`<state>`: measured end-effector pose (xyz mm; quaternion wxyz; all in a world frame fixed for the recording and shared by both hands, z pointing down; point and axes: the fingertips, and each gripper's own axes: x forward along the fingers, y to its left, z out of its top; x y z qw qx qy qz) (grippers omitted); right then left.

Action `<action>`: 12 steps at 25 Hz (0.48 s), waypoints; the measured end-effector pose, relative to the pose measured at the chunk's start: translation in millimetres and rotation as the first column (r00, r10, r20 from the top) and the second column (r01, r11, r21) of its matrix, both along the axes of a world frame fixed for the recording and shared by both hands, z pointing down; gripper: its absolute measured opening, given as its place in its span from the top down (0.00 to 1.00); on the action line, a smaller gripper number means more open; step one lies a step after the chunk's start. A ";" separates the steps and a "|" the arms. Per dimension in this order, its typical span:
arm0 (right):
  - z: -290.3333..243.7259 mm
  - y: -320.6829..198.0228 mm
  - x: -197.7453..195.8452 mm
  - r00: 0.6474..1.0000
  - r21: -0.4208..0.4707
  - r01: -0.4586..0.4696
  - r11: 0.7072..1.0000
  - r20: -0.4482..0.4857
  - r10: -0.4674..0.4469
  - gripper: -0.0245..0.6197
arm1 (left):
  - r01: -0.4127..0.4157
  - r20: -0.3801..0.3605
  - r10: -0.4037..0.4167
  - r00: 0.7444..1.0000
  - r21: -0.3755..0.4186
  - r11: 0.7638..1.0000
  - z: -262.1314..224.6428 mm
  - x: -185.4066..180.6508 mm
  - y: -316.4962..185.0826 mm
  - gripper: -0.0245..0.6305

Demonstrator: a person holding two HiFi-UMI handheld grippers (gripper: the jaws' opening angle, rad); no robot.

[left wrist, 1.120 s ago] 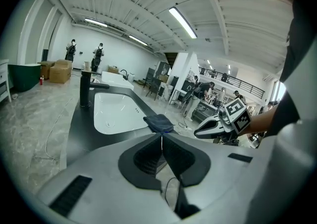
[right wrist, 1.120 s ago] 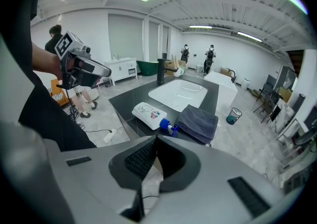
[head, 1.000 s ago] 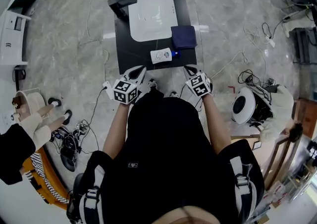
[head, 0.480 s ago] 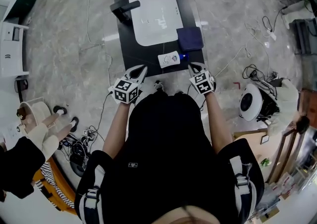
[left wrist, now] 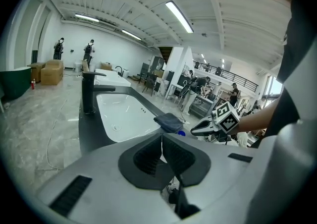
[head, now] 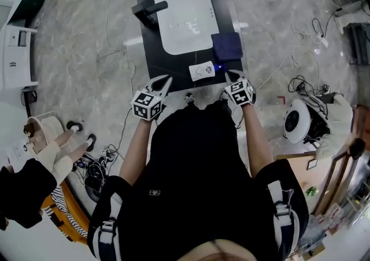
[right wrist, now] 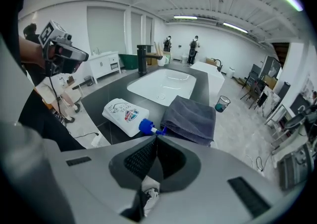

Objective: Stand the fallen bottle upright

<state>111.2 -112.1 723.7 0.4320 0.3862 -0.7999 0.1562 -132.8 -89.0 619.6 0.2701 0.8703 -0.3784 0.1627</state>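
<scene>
Fingers pressed together and empty, the right gripper [right wrist: 156,139] and left gripper [left wrist: 162,136] have drawn up to the bench [head: 157,60] edge; the fallen bottle [right wrist: 124,115] lies on its side just ahead, apparently untouched, so righting has yet to begin; beyond, a grey towel [right wrist: 190,118], a white basin [right wrist: 163,85], marble floor [head: 87,52].

Left claw [left wrist: 162,137] pressed together, empty, white sink [left wrist: 119,119] beyond, black faucet [left wrist: 88,93], folded grey cloth [left wrist: 169,122]
</scene>
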 end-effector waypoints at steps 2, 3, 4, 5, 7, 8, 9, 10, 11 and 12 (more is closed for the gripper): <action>3.3 -0.1 1.0 1.000 -0.017 -0.001 1.000 0.009 0.001 0.87 | 0.024 -0.005 -0.024 1.000 -0.004 1.000 0.6 0.9 0.1 0.94; 6.4 0.2 1.4 1.000 -0.026 0.005 1.000 0.012 -0.005 0.87 | 0.035 -0.008 -0.035 0.999 -0.005 0.999 0.5 2.1 -0.1 0.94; 9.6 -0.1 1.3 1.000 -0.034 0.013 0.999 0.013 -0.013 0.87 | 0.044 -0.010 -0.044 0.999 -0.005 0.999 0.3 3.3 -0.9 0.94; 12.0 -0.9 0.7 1.000 -0.041 0.022 0.999 0.015 -0.021 0.87 | 0.052 -0.010 -0.052 0.999 -0.004 0.999 -0.2 4.4 -1.8 0.94; 17.6 -2.5 -0.5 0.999 -0.051 0.034 0.998 0.020 -0.033 0.86 | 0.066 -0.007 -0.066 0.998 -0.001 0.998 -0.4 5.7 -2.7 0.94; 21.4 -3.7 -0.2 0.999 -0.054 0.036 0.998 0.022 -0.034 0.84 | 0.072 -0.004 -0.072 0.997 -0.002 0.997 0.2 6.1 -2.8 0.94; 24.9 -5.4 0.4 0.999 -0.057 0.032 0.998 0.025 -0.031 0.80 | 0.078 -0.001 -0.078 0.997 -0.004 0.997 1.0 6.4 -2.7 0.94; 28.1 -7.3 0.7 0.999 -0.062 0.027 0.998 0.031 -0.025 0.77 | 0.085 0.001 -0.085 0.996 -0.007 0.996 1.7 6.6 -2.4 0.94; 31.7 -9.0 0.2 0.999 -0.068 0.023 0.997 0.041 -0.020 0.77 | 0.092 0.003 -0.092 0.996 -0.010 0.996 2.4 6.6 -1.8 0.94; 35.4 -10.7 -0.9 0.998 -0.075 0.021 0.997 0.052 -0.017 0.77 | 0.099 0.006 -0.099 0.995 -0.013 0.995 3.2 6.3 -1.0 0.94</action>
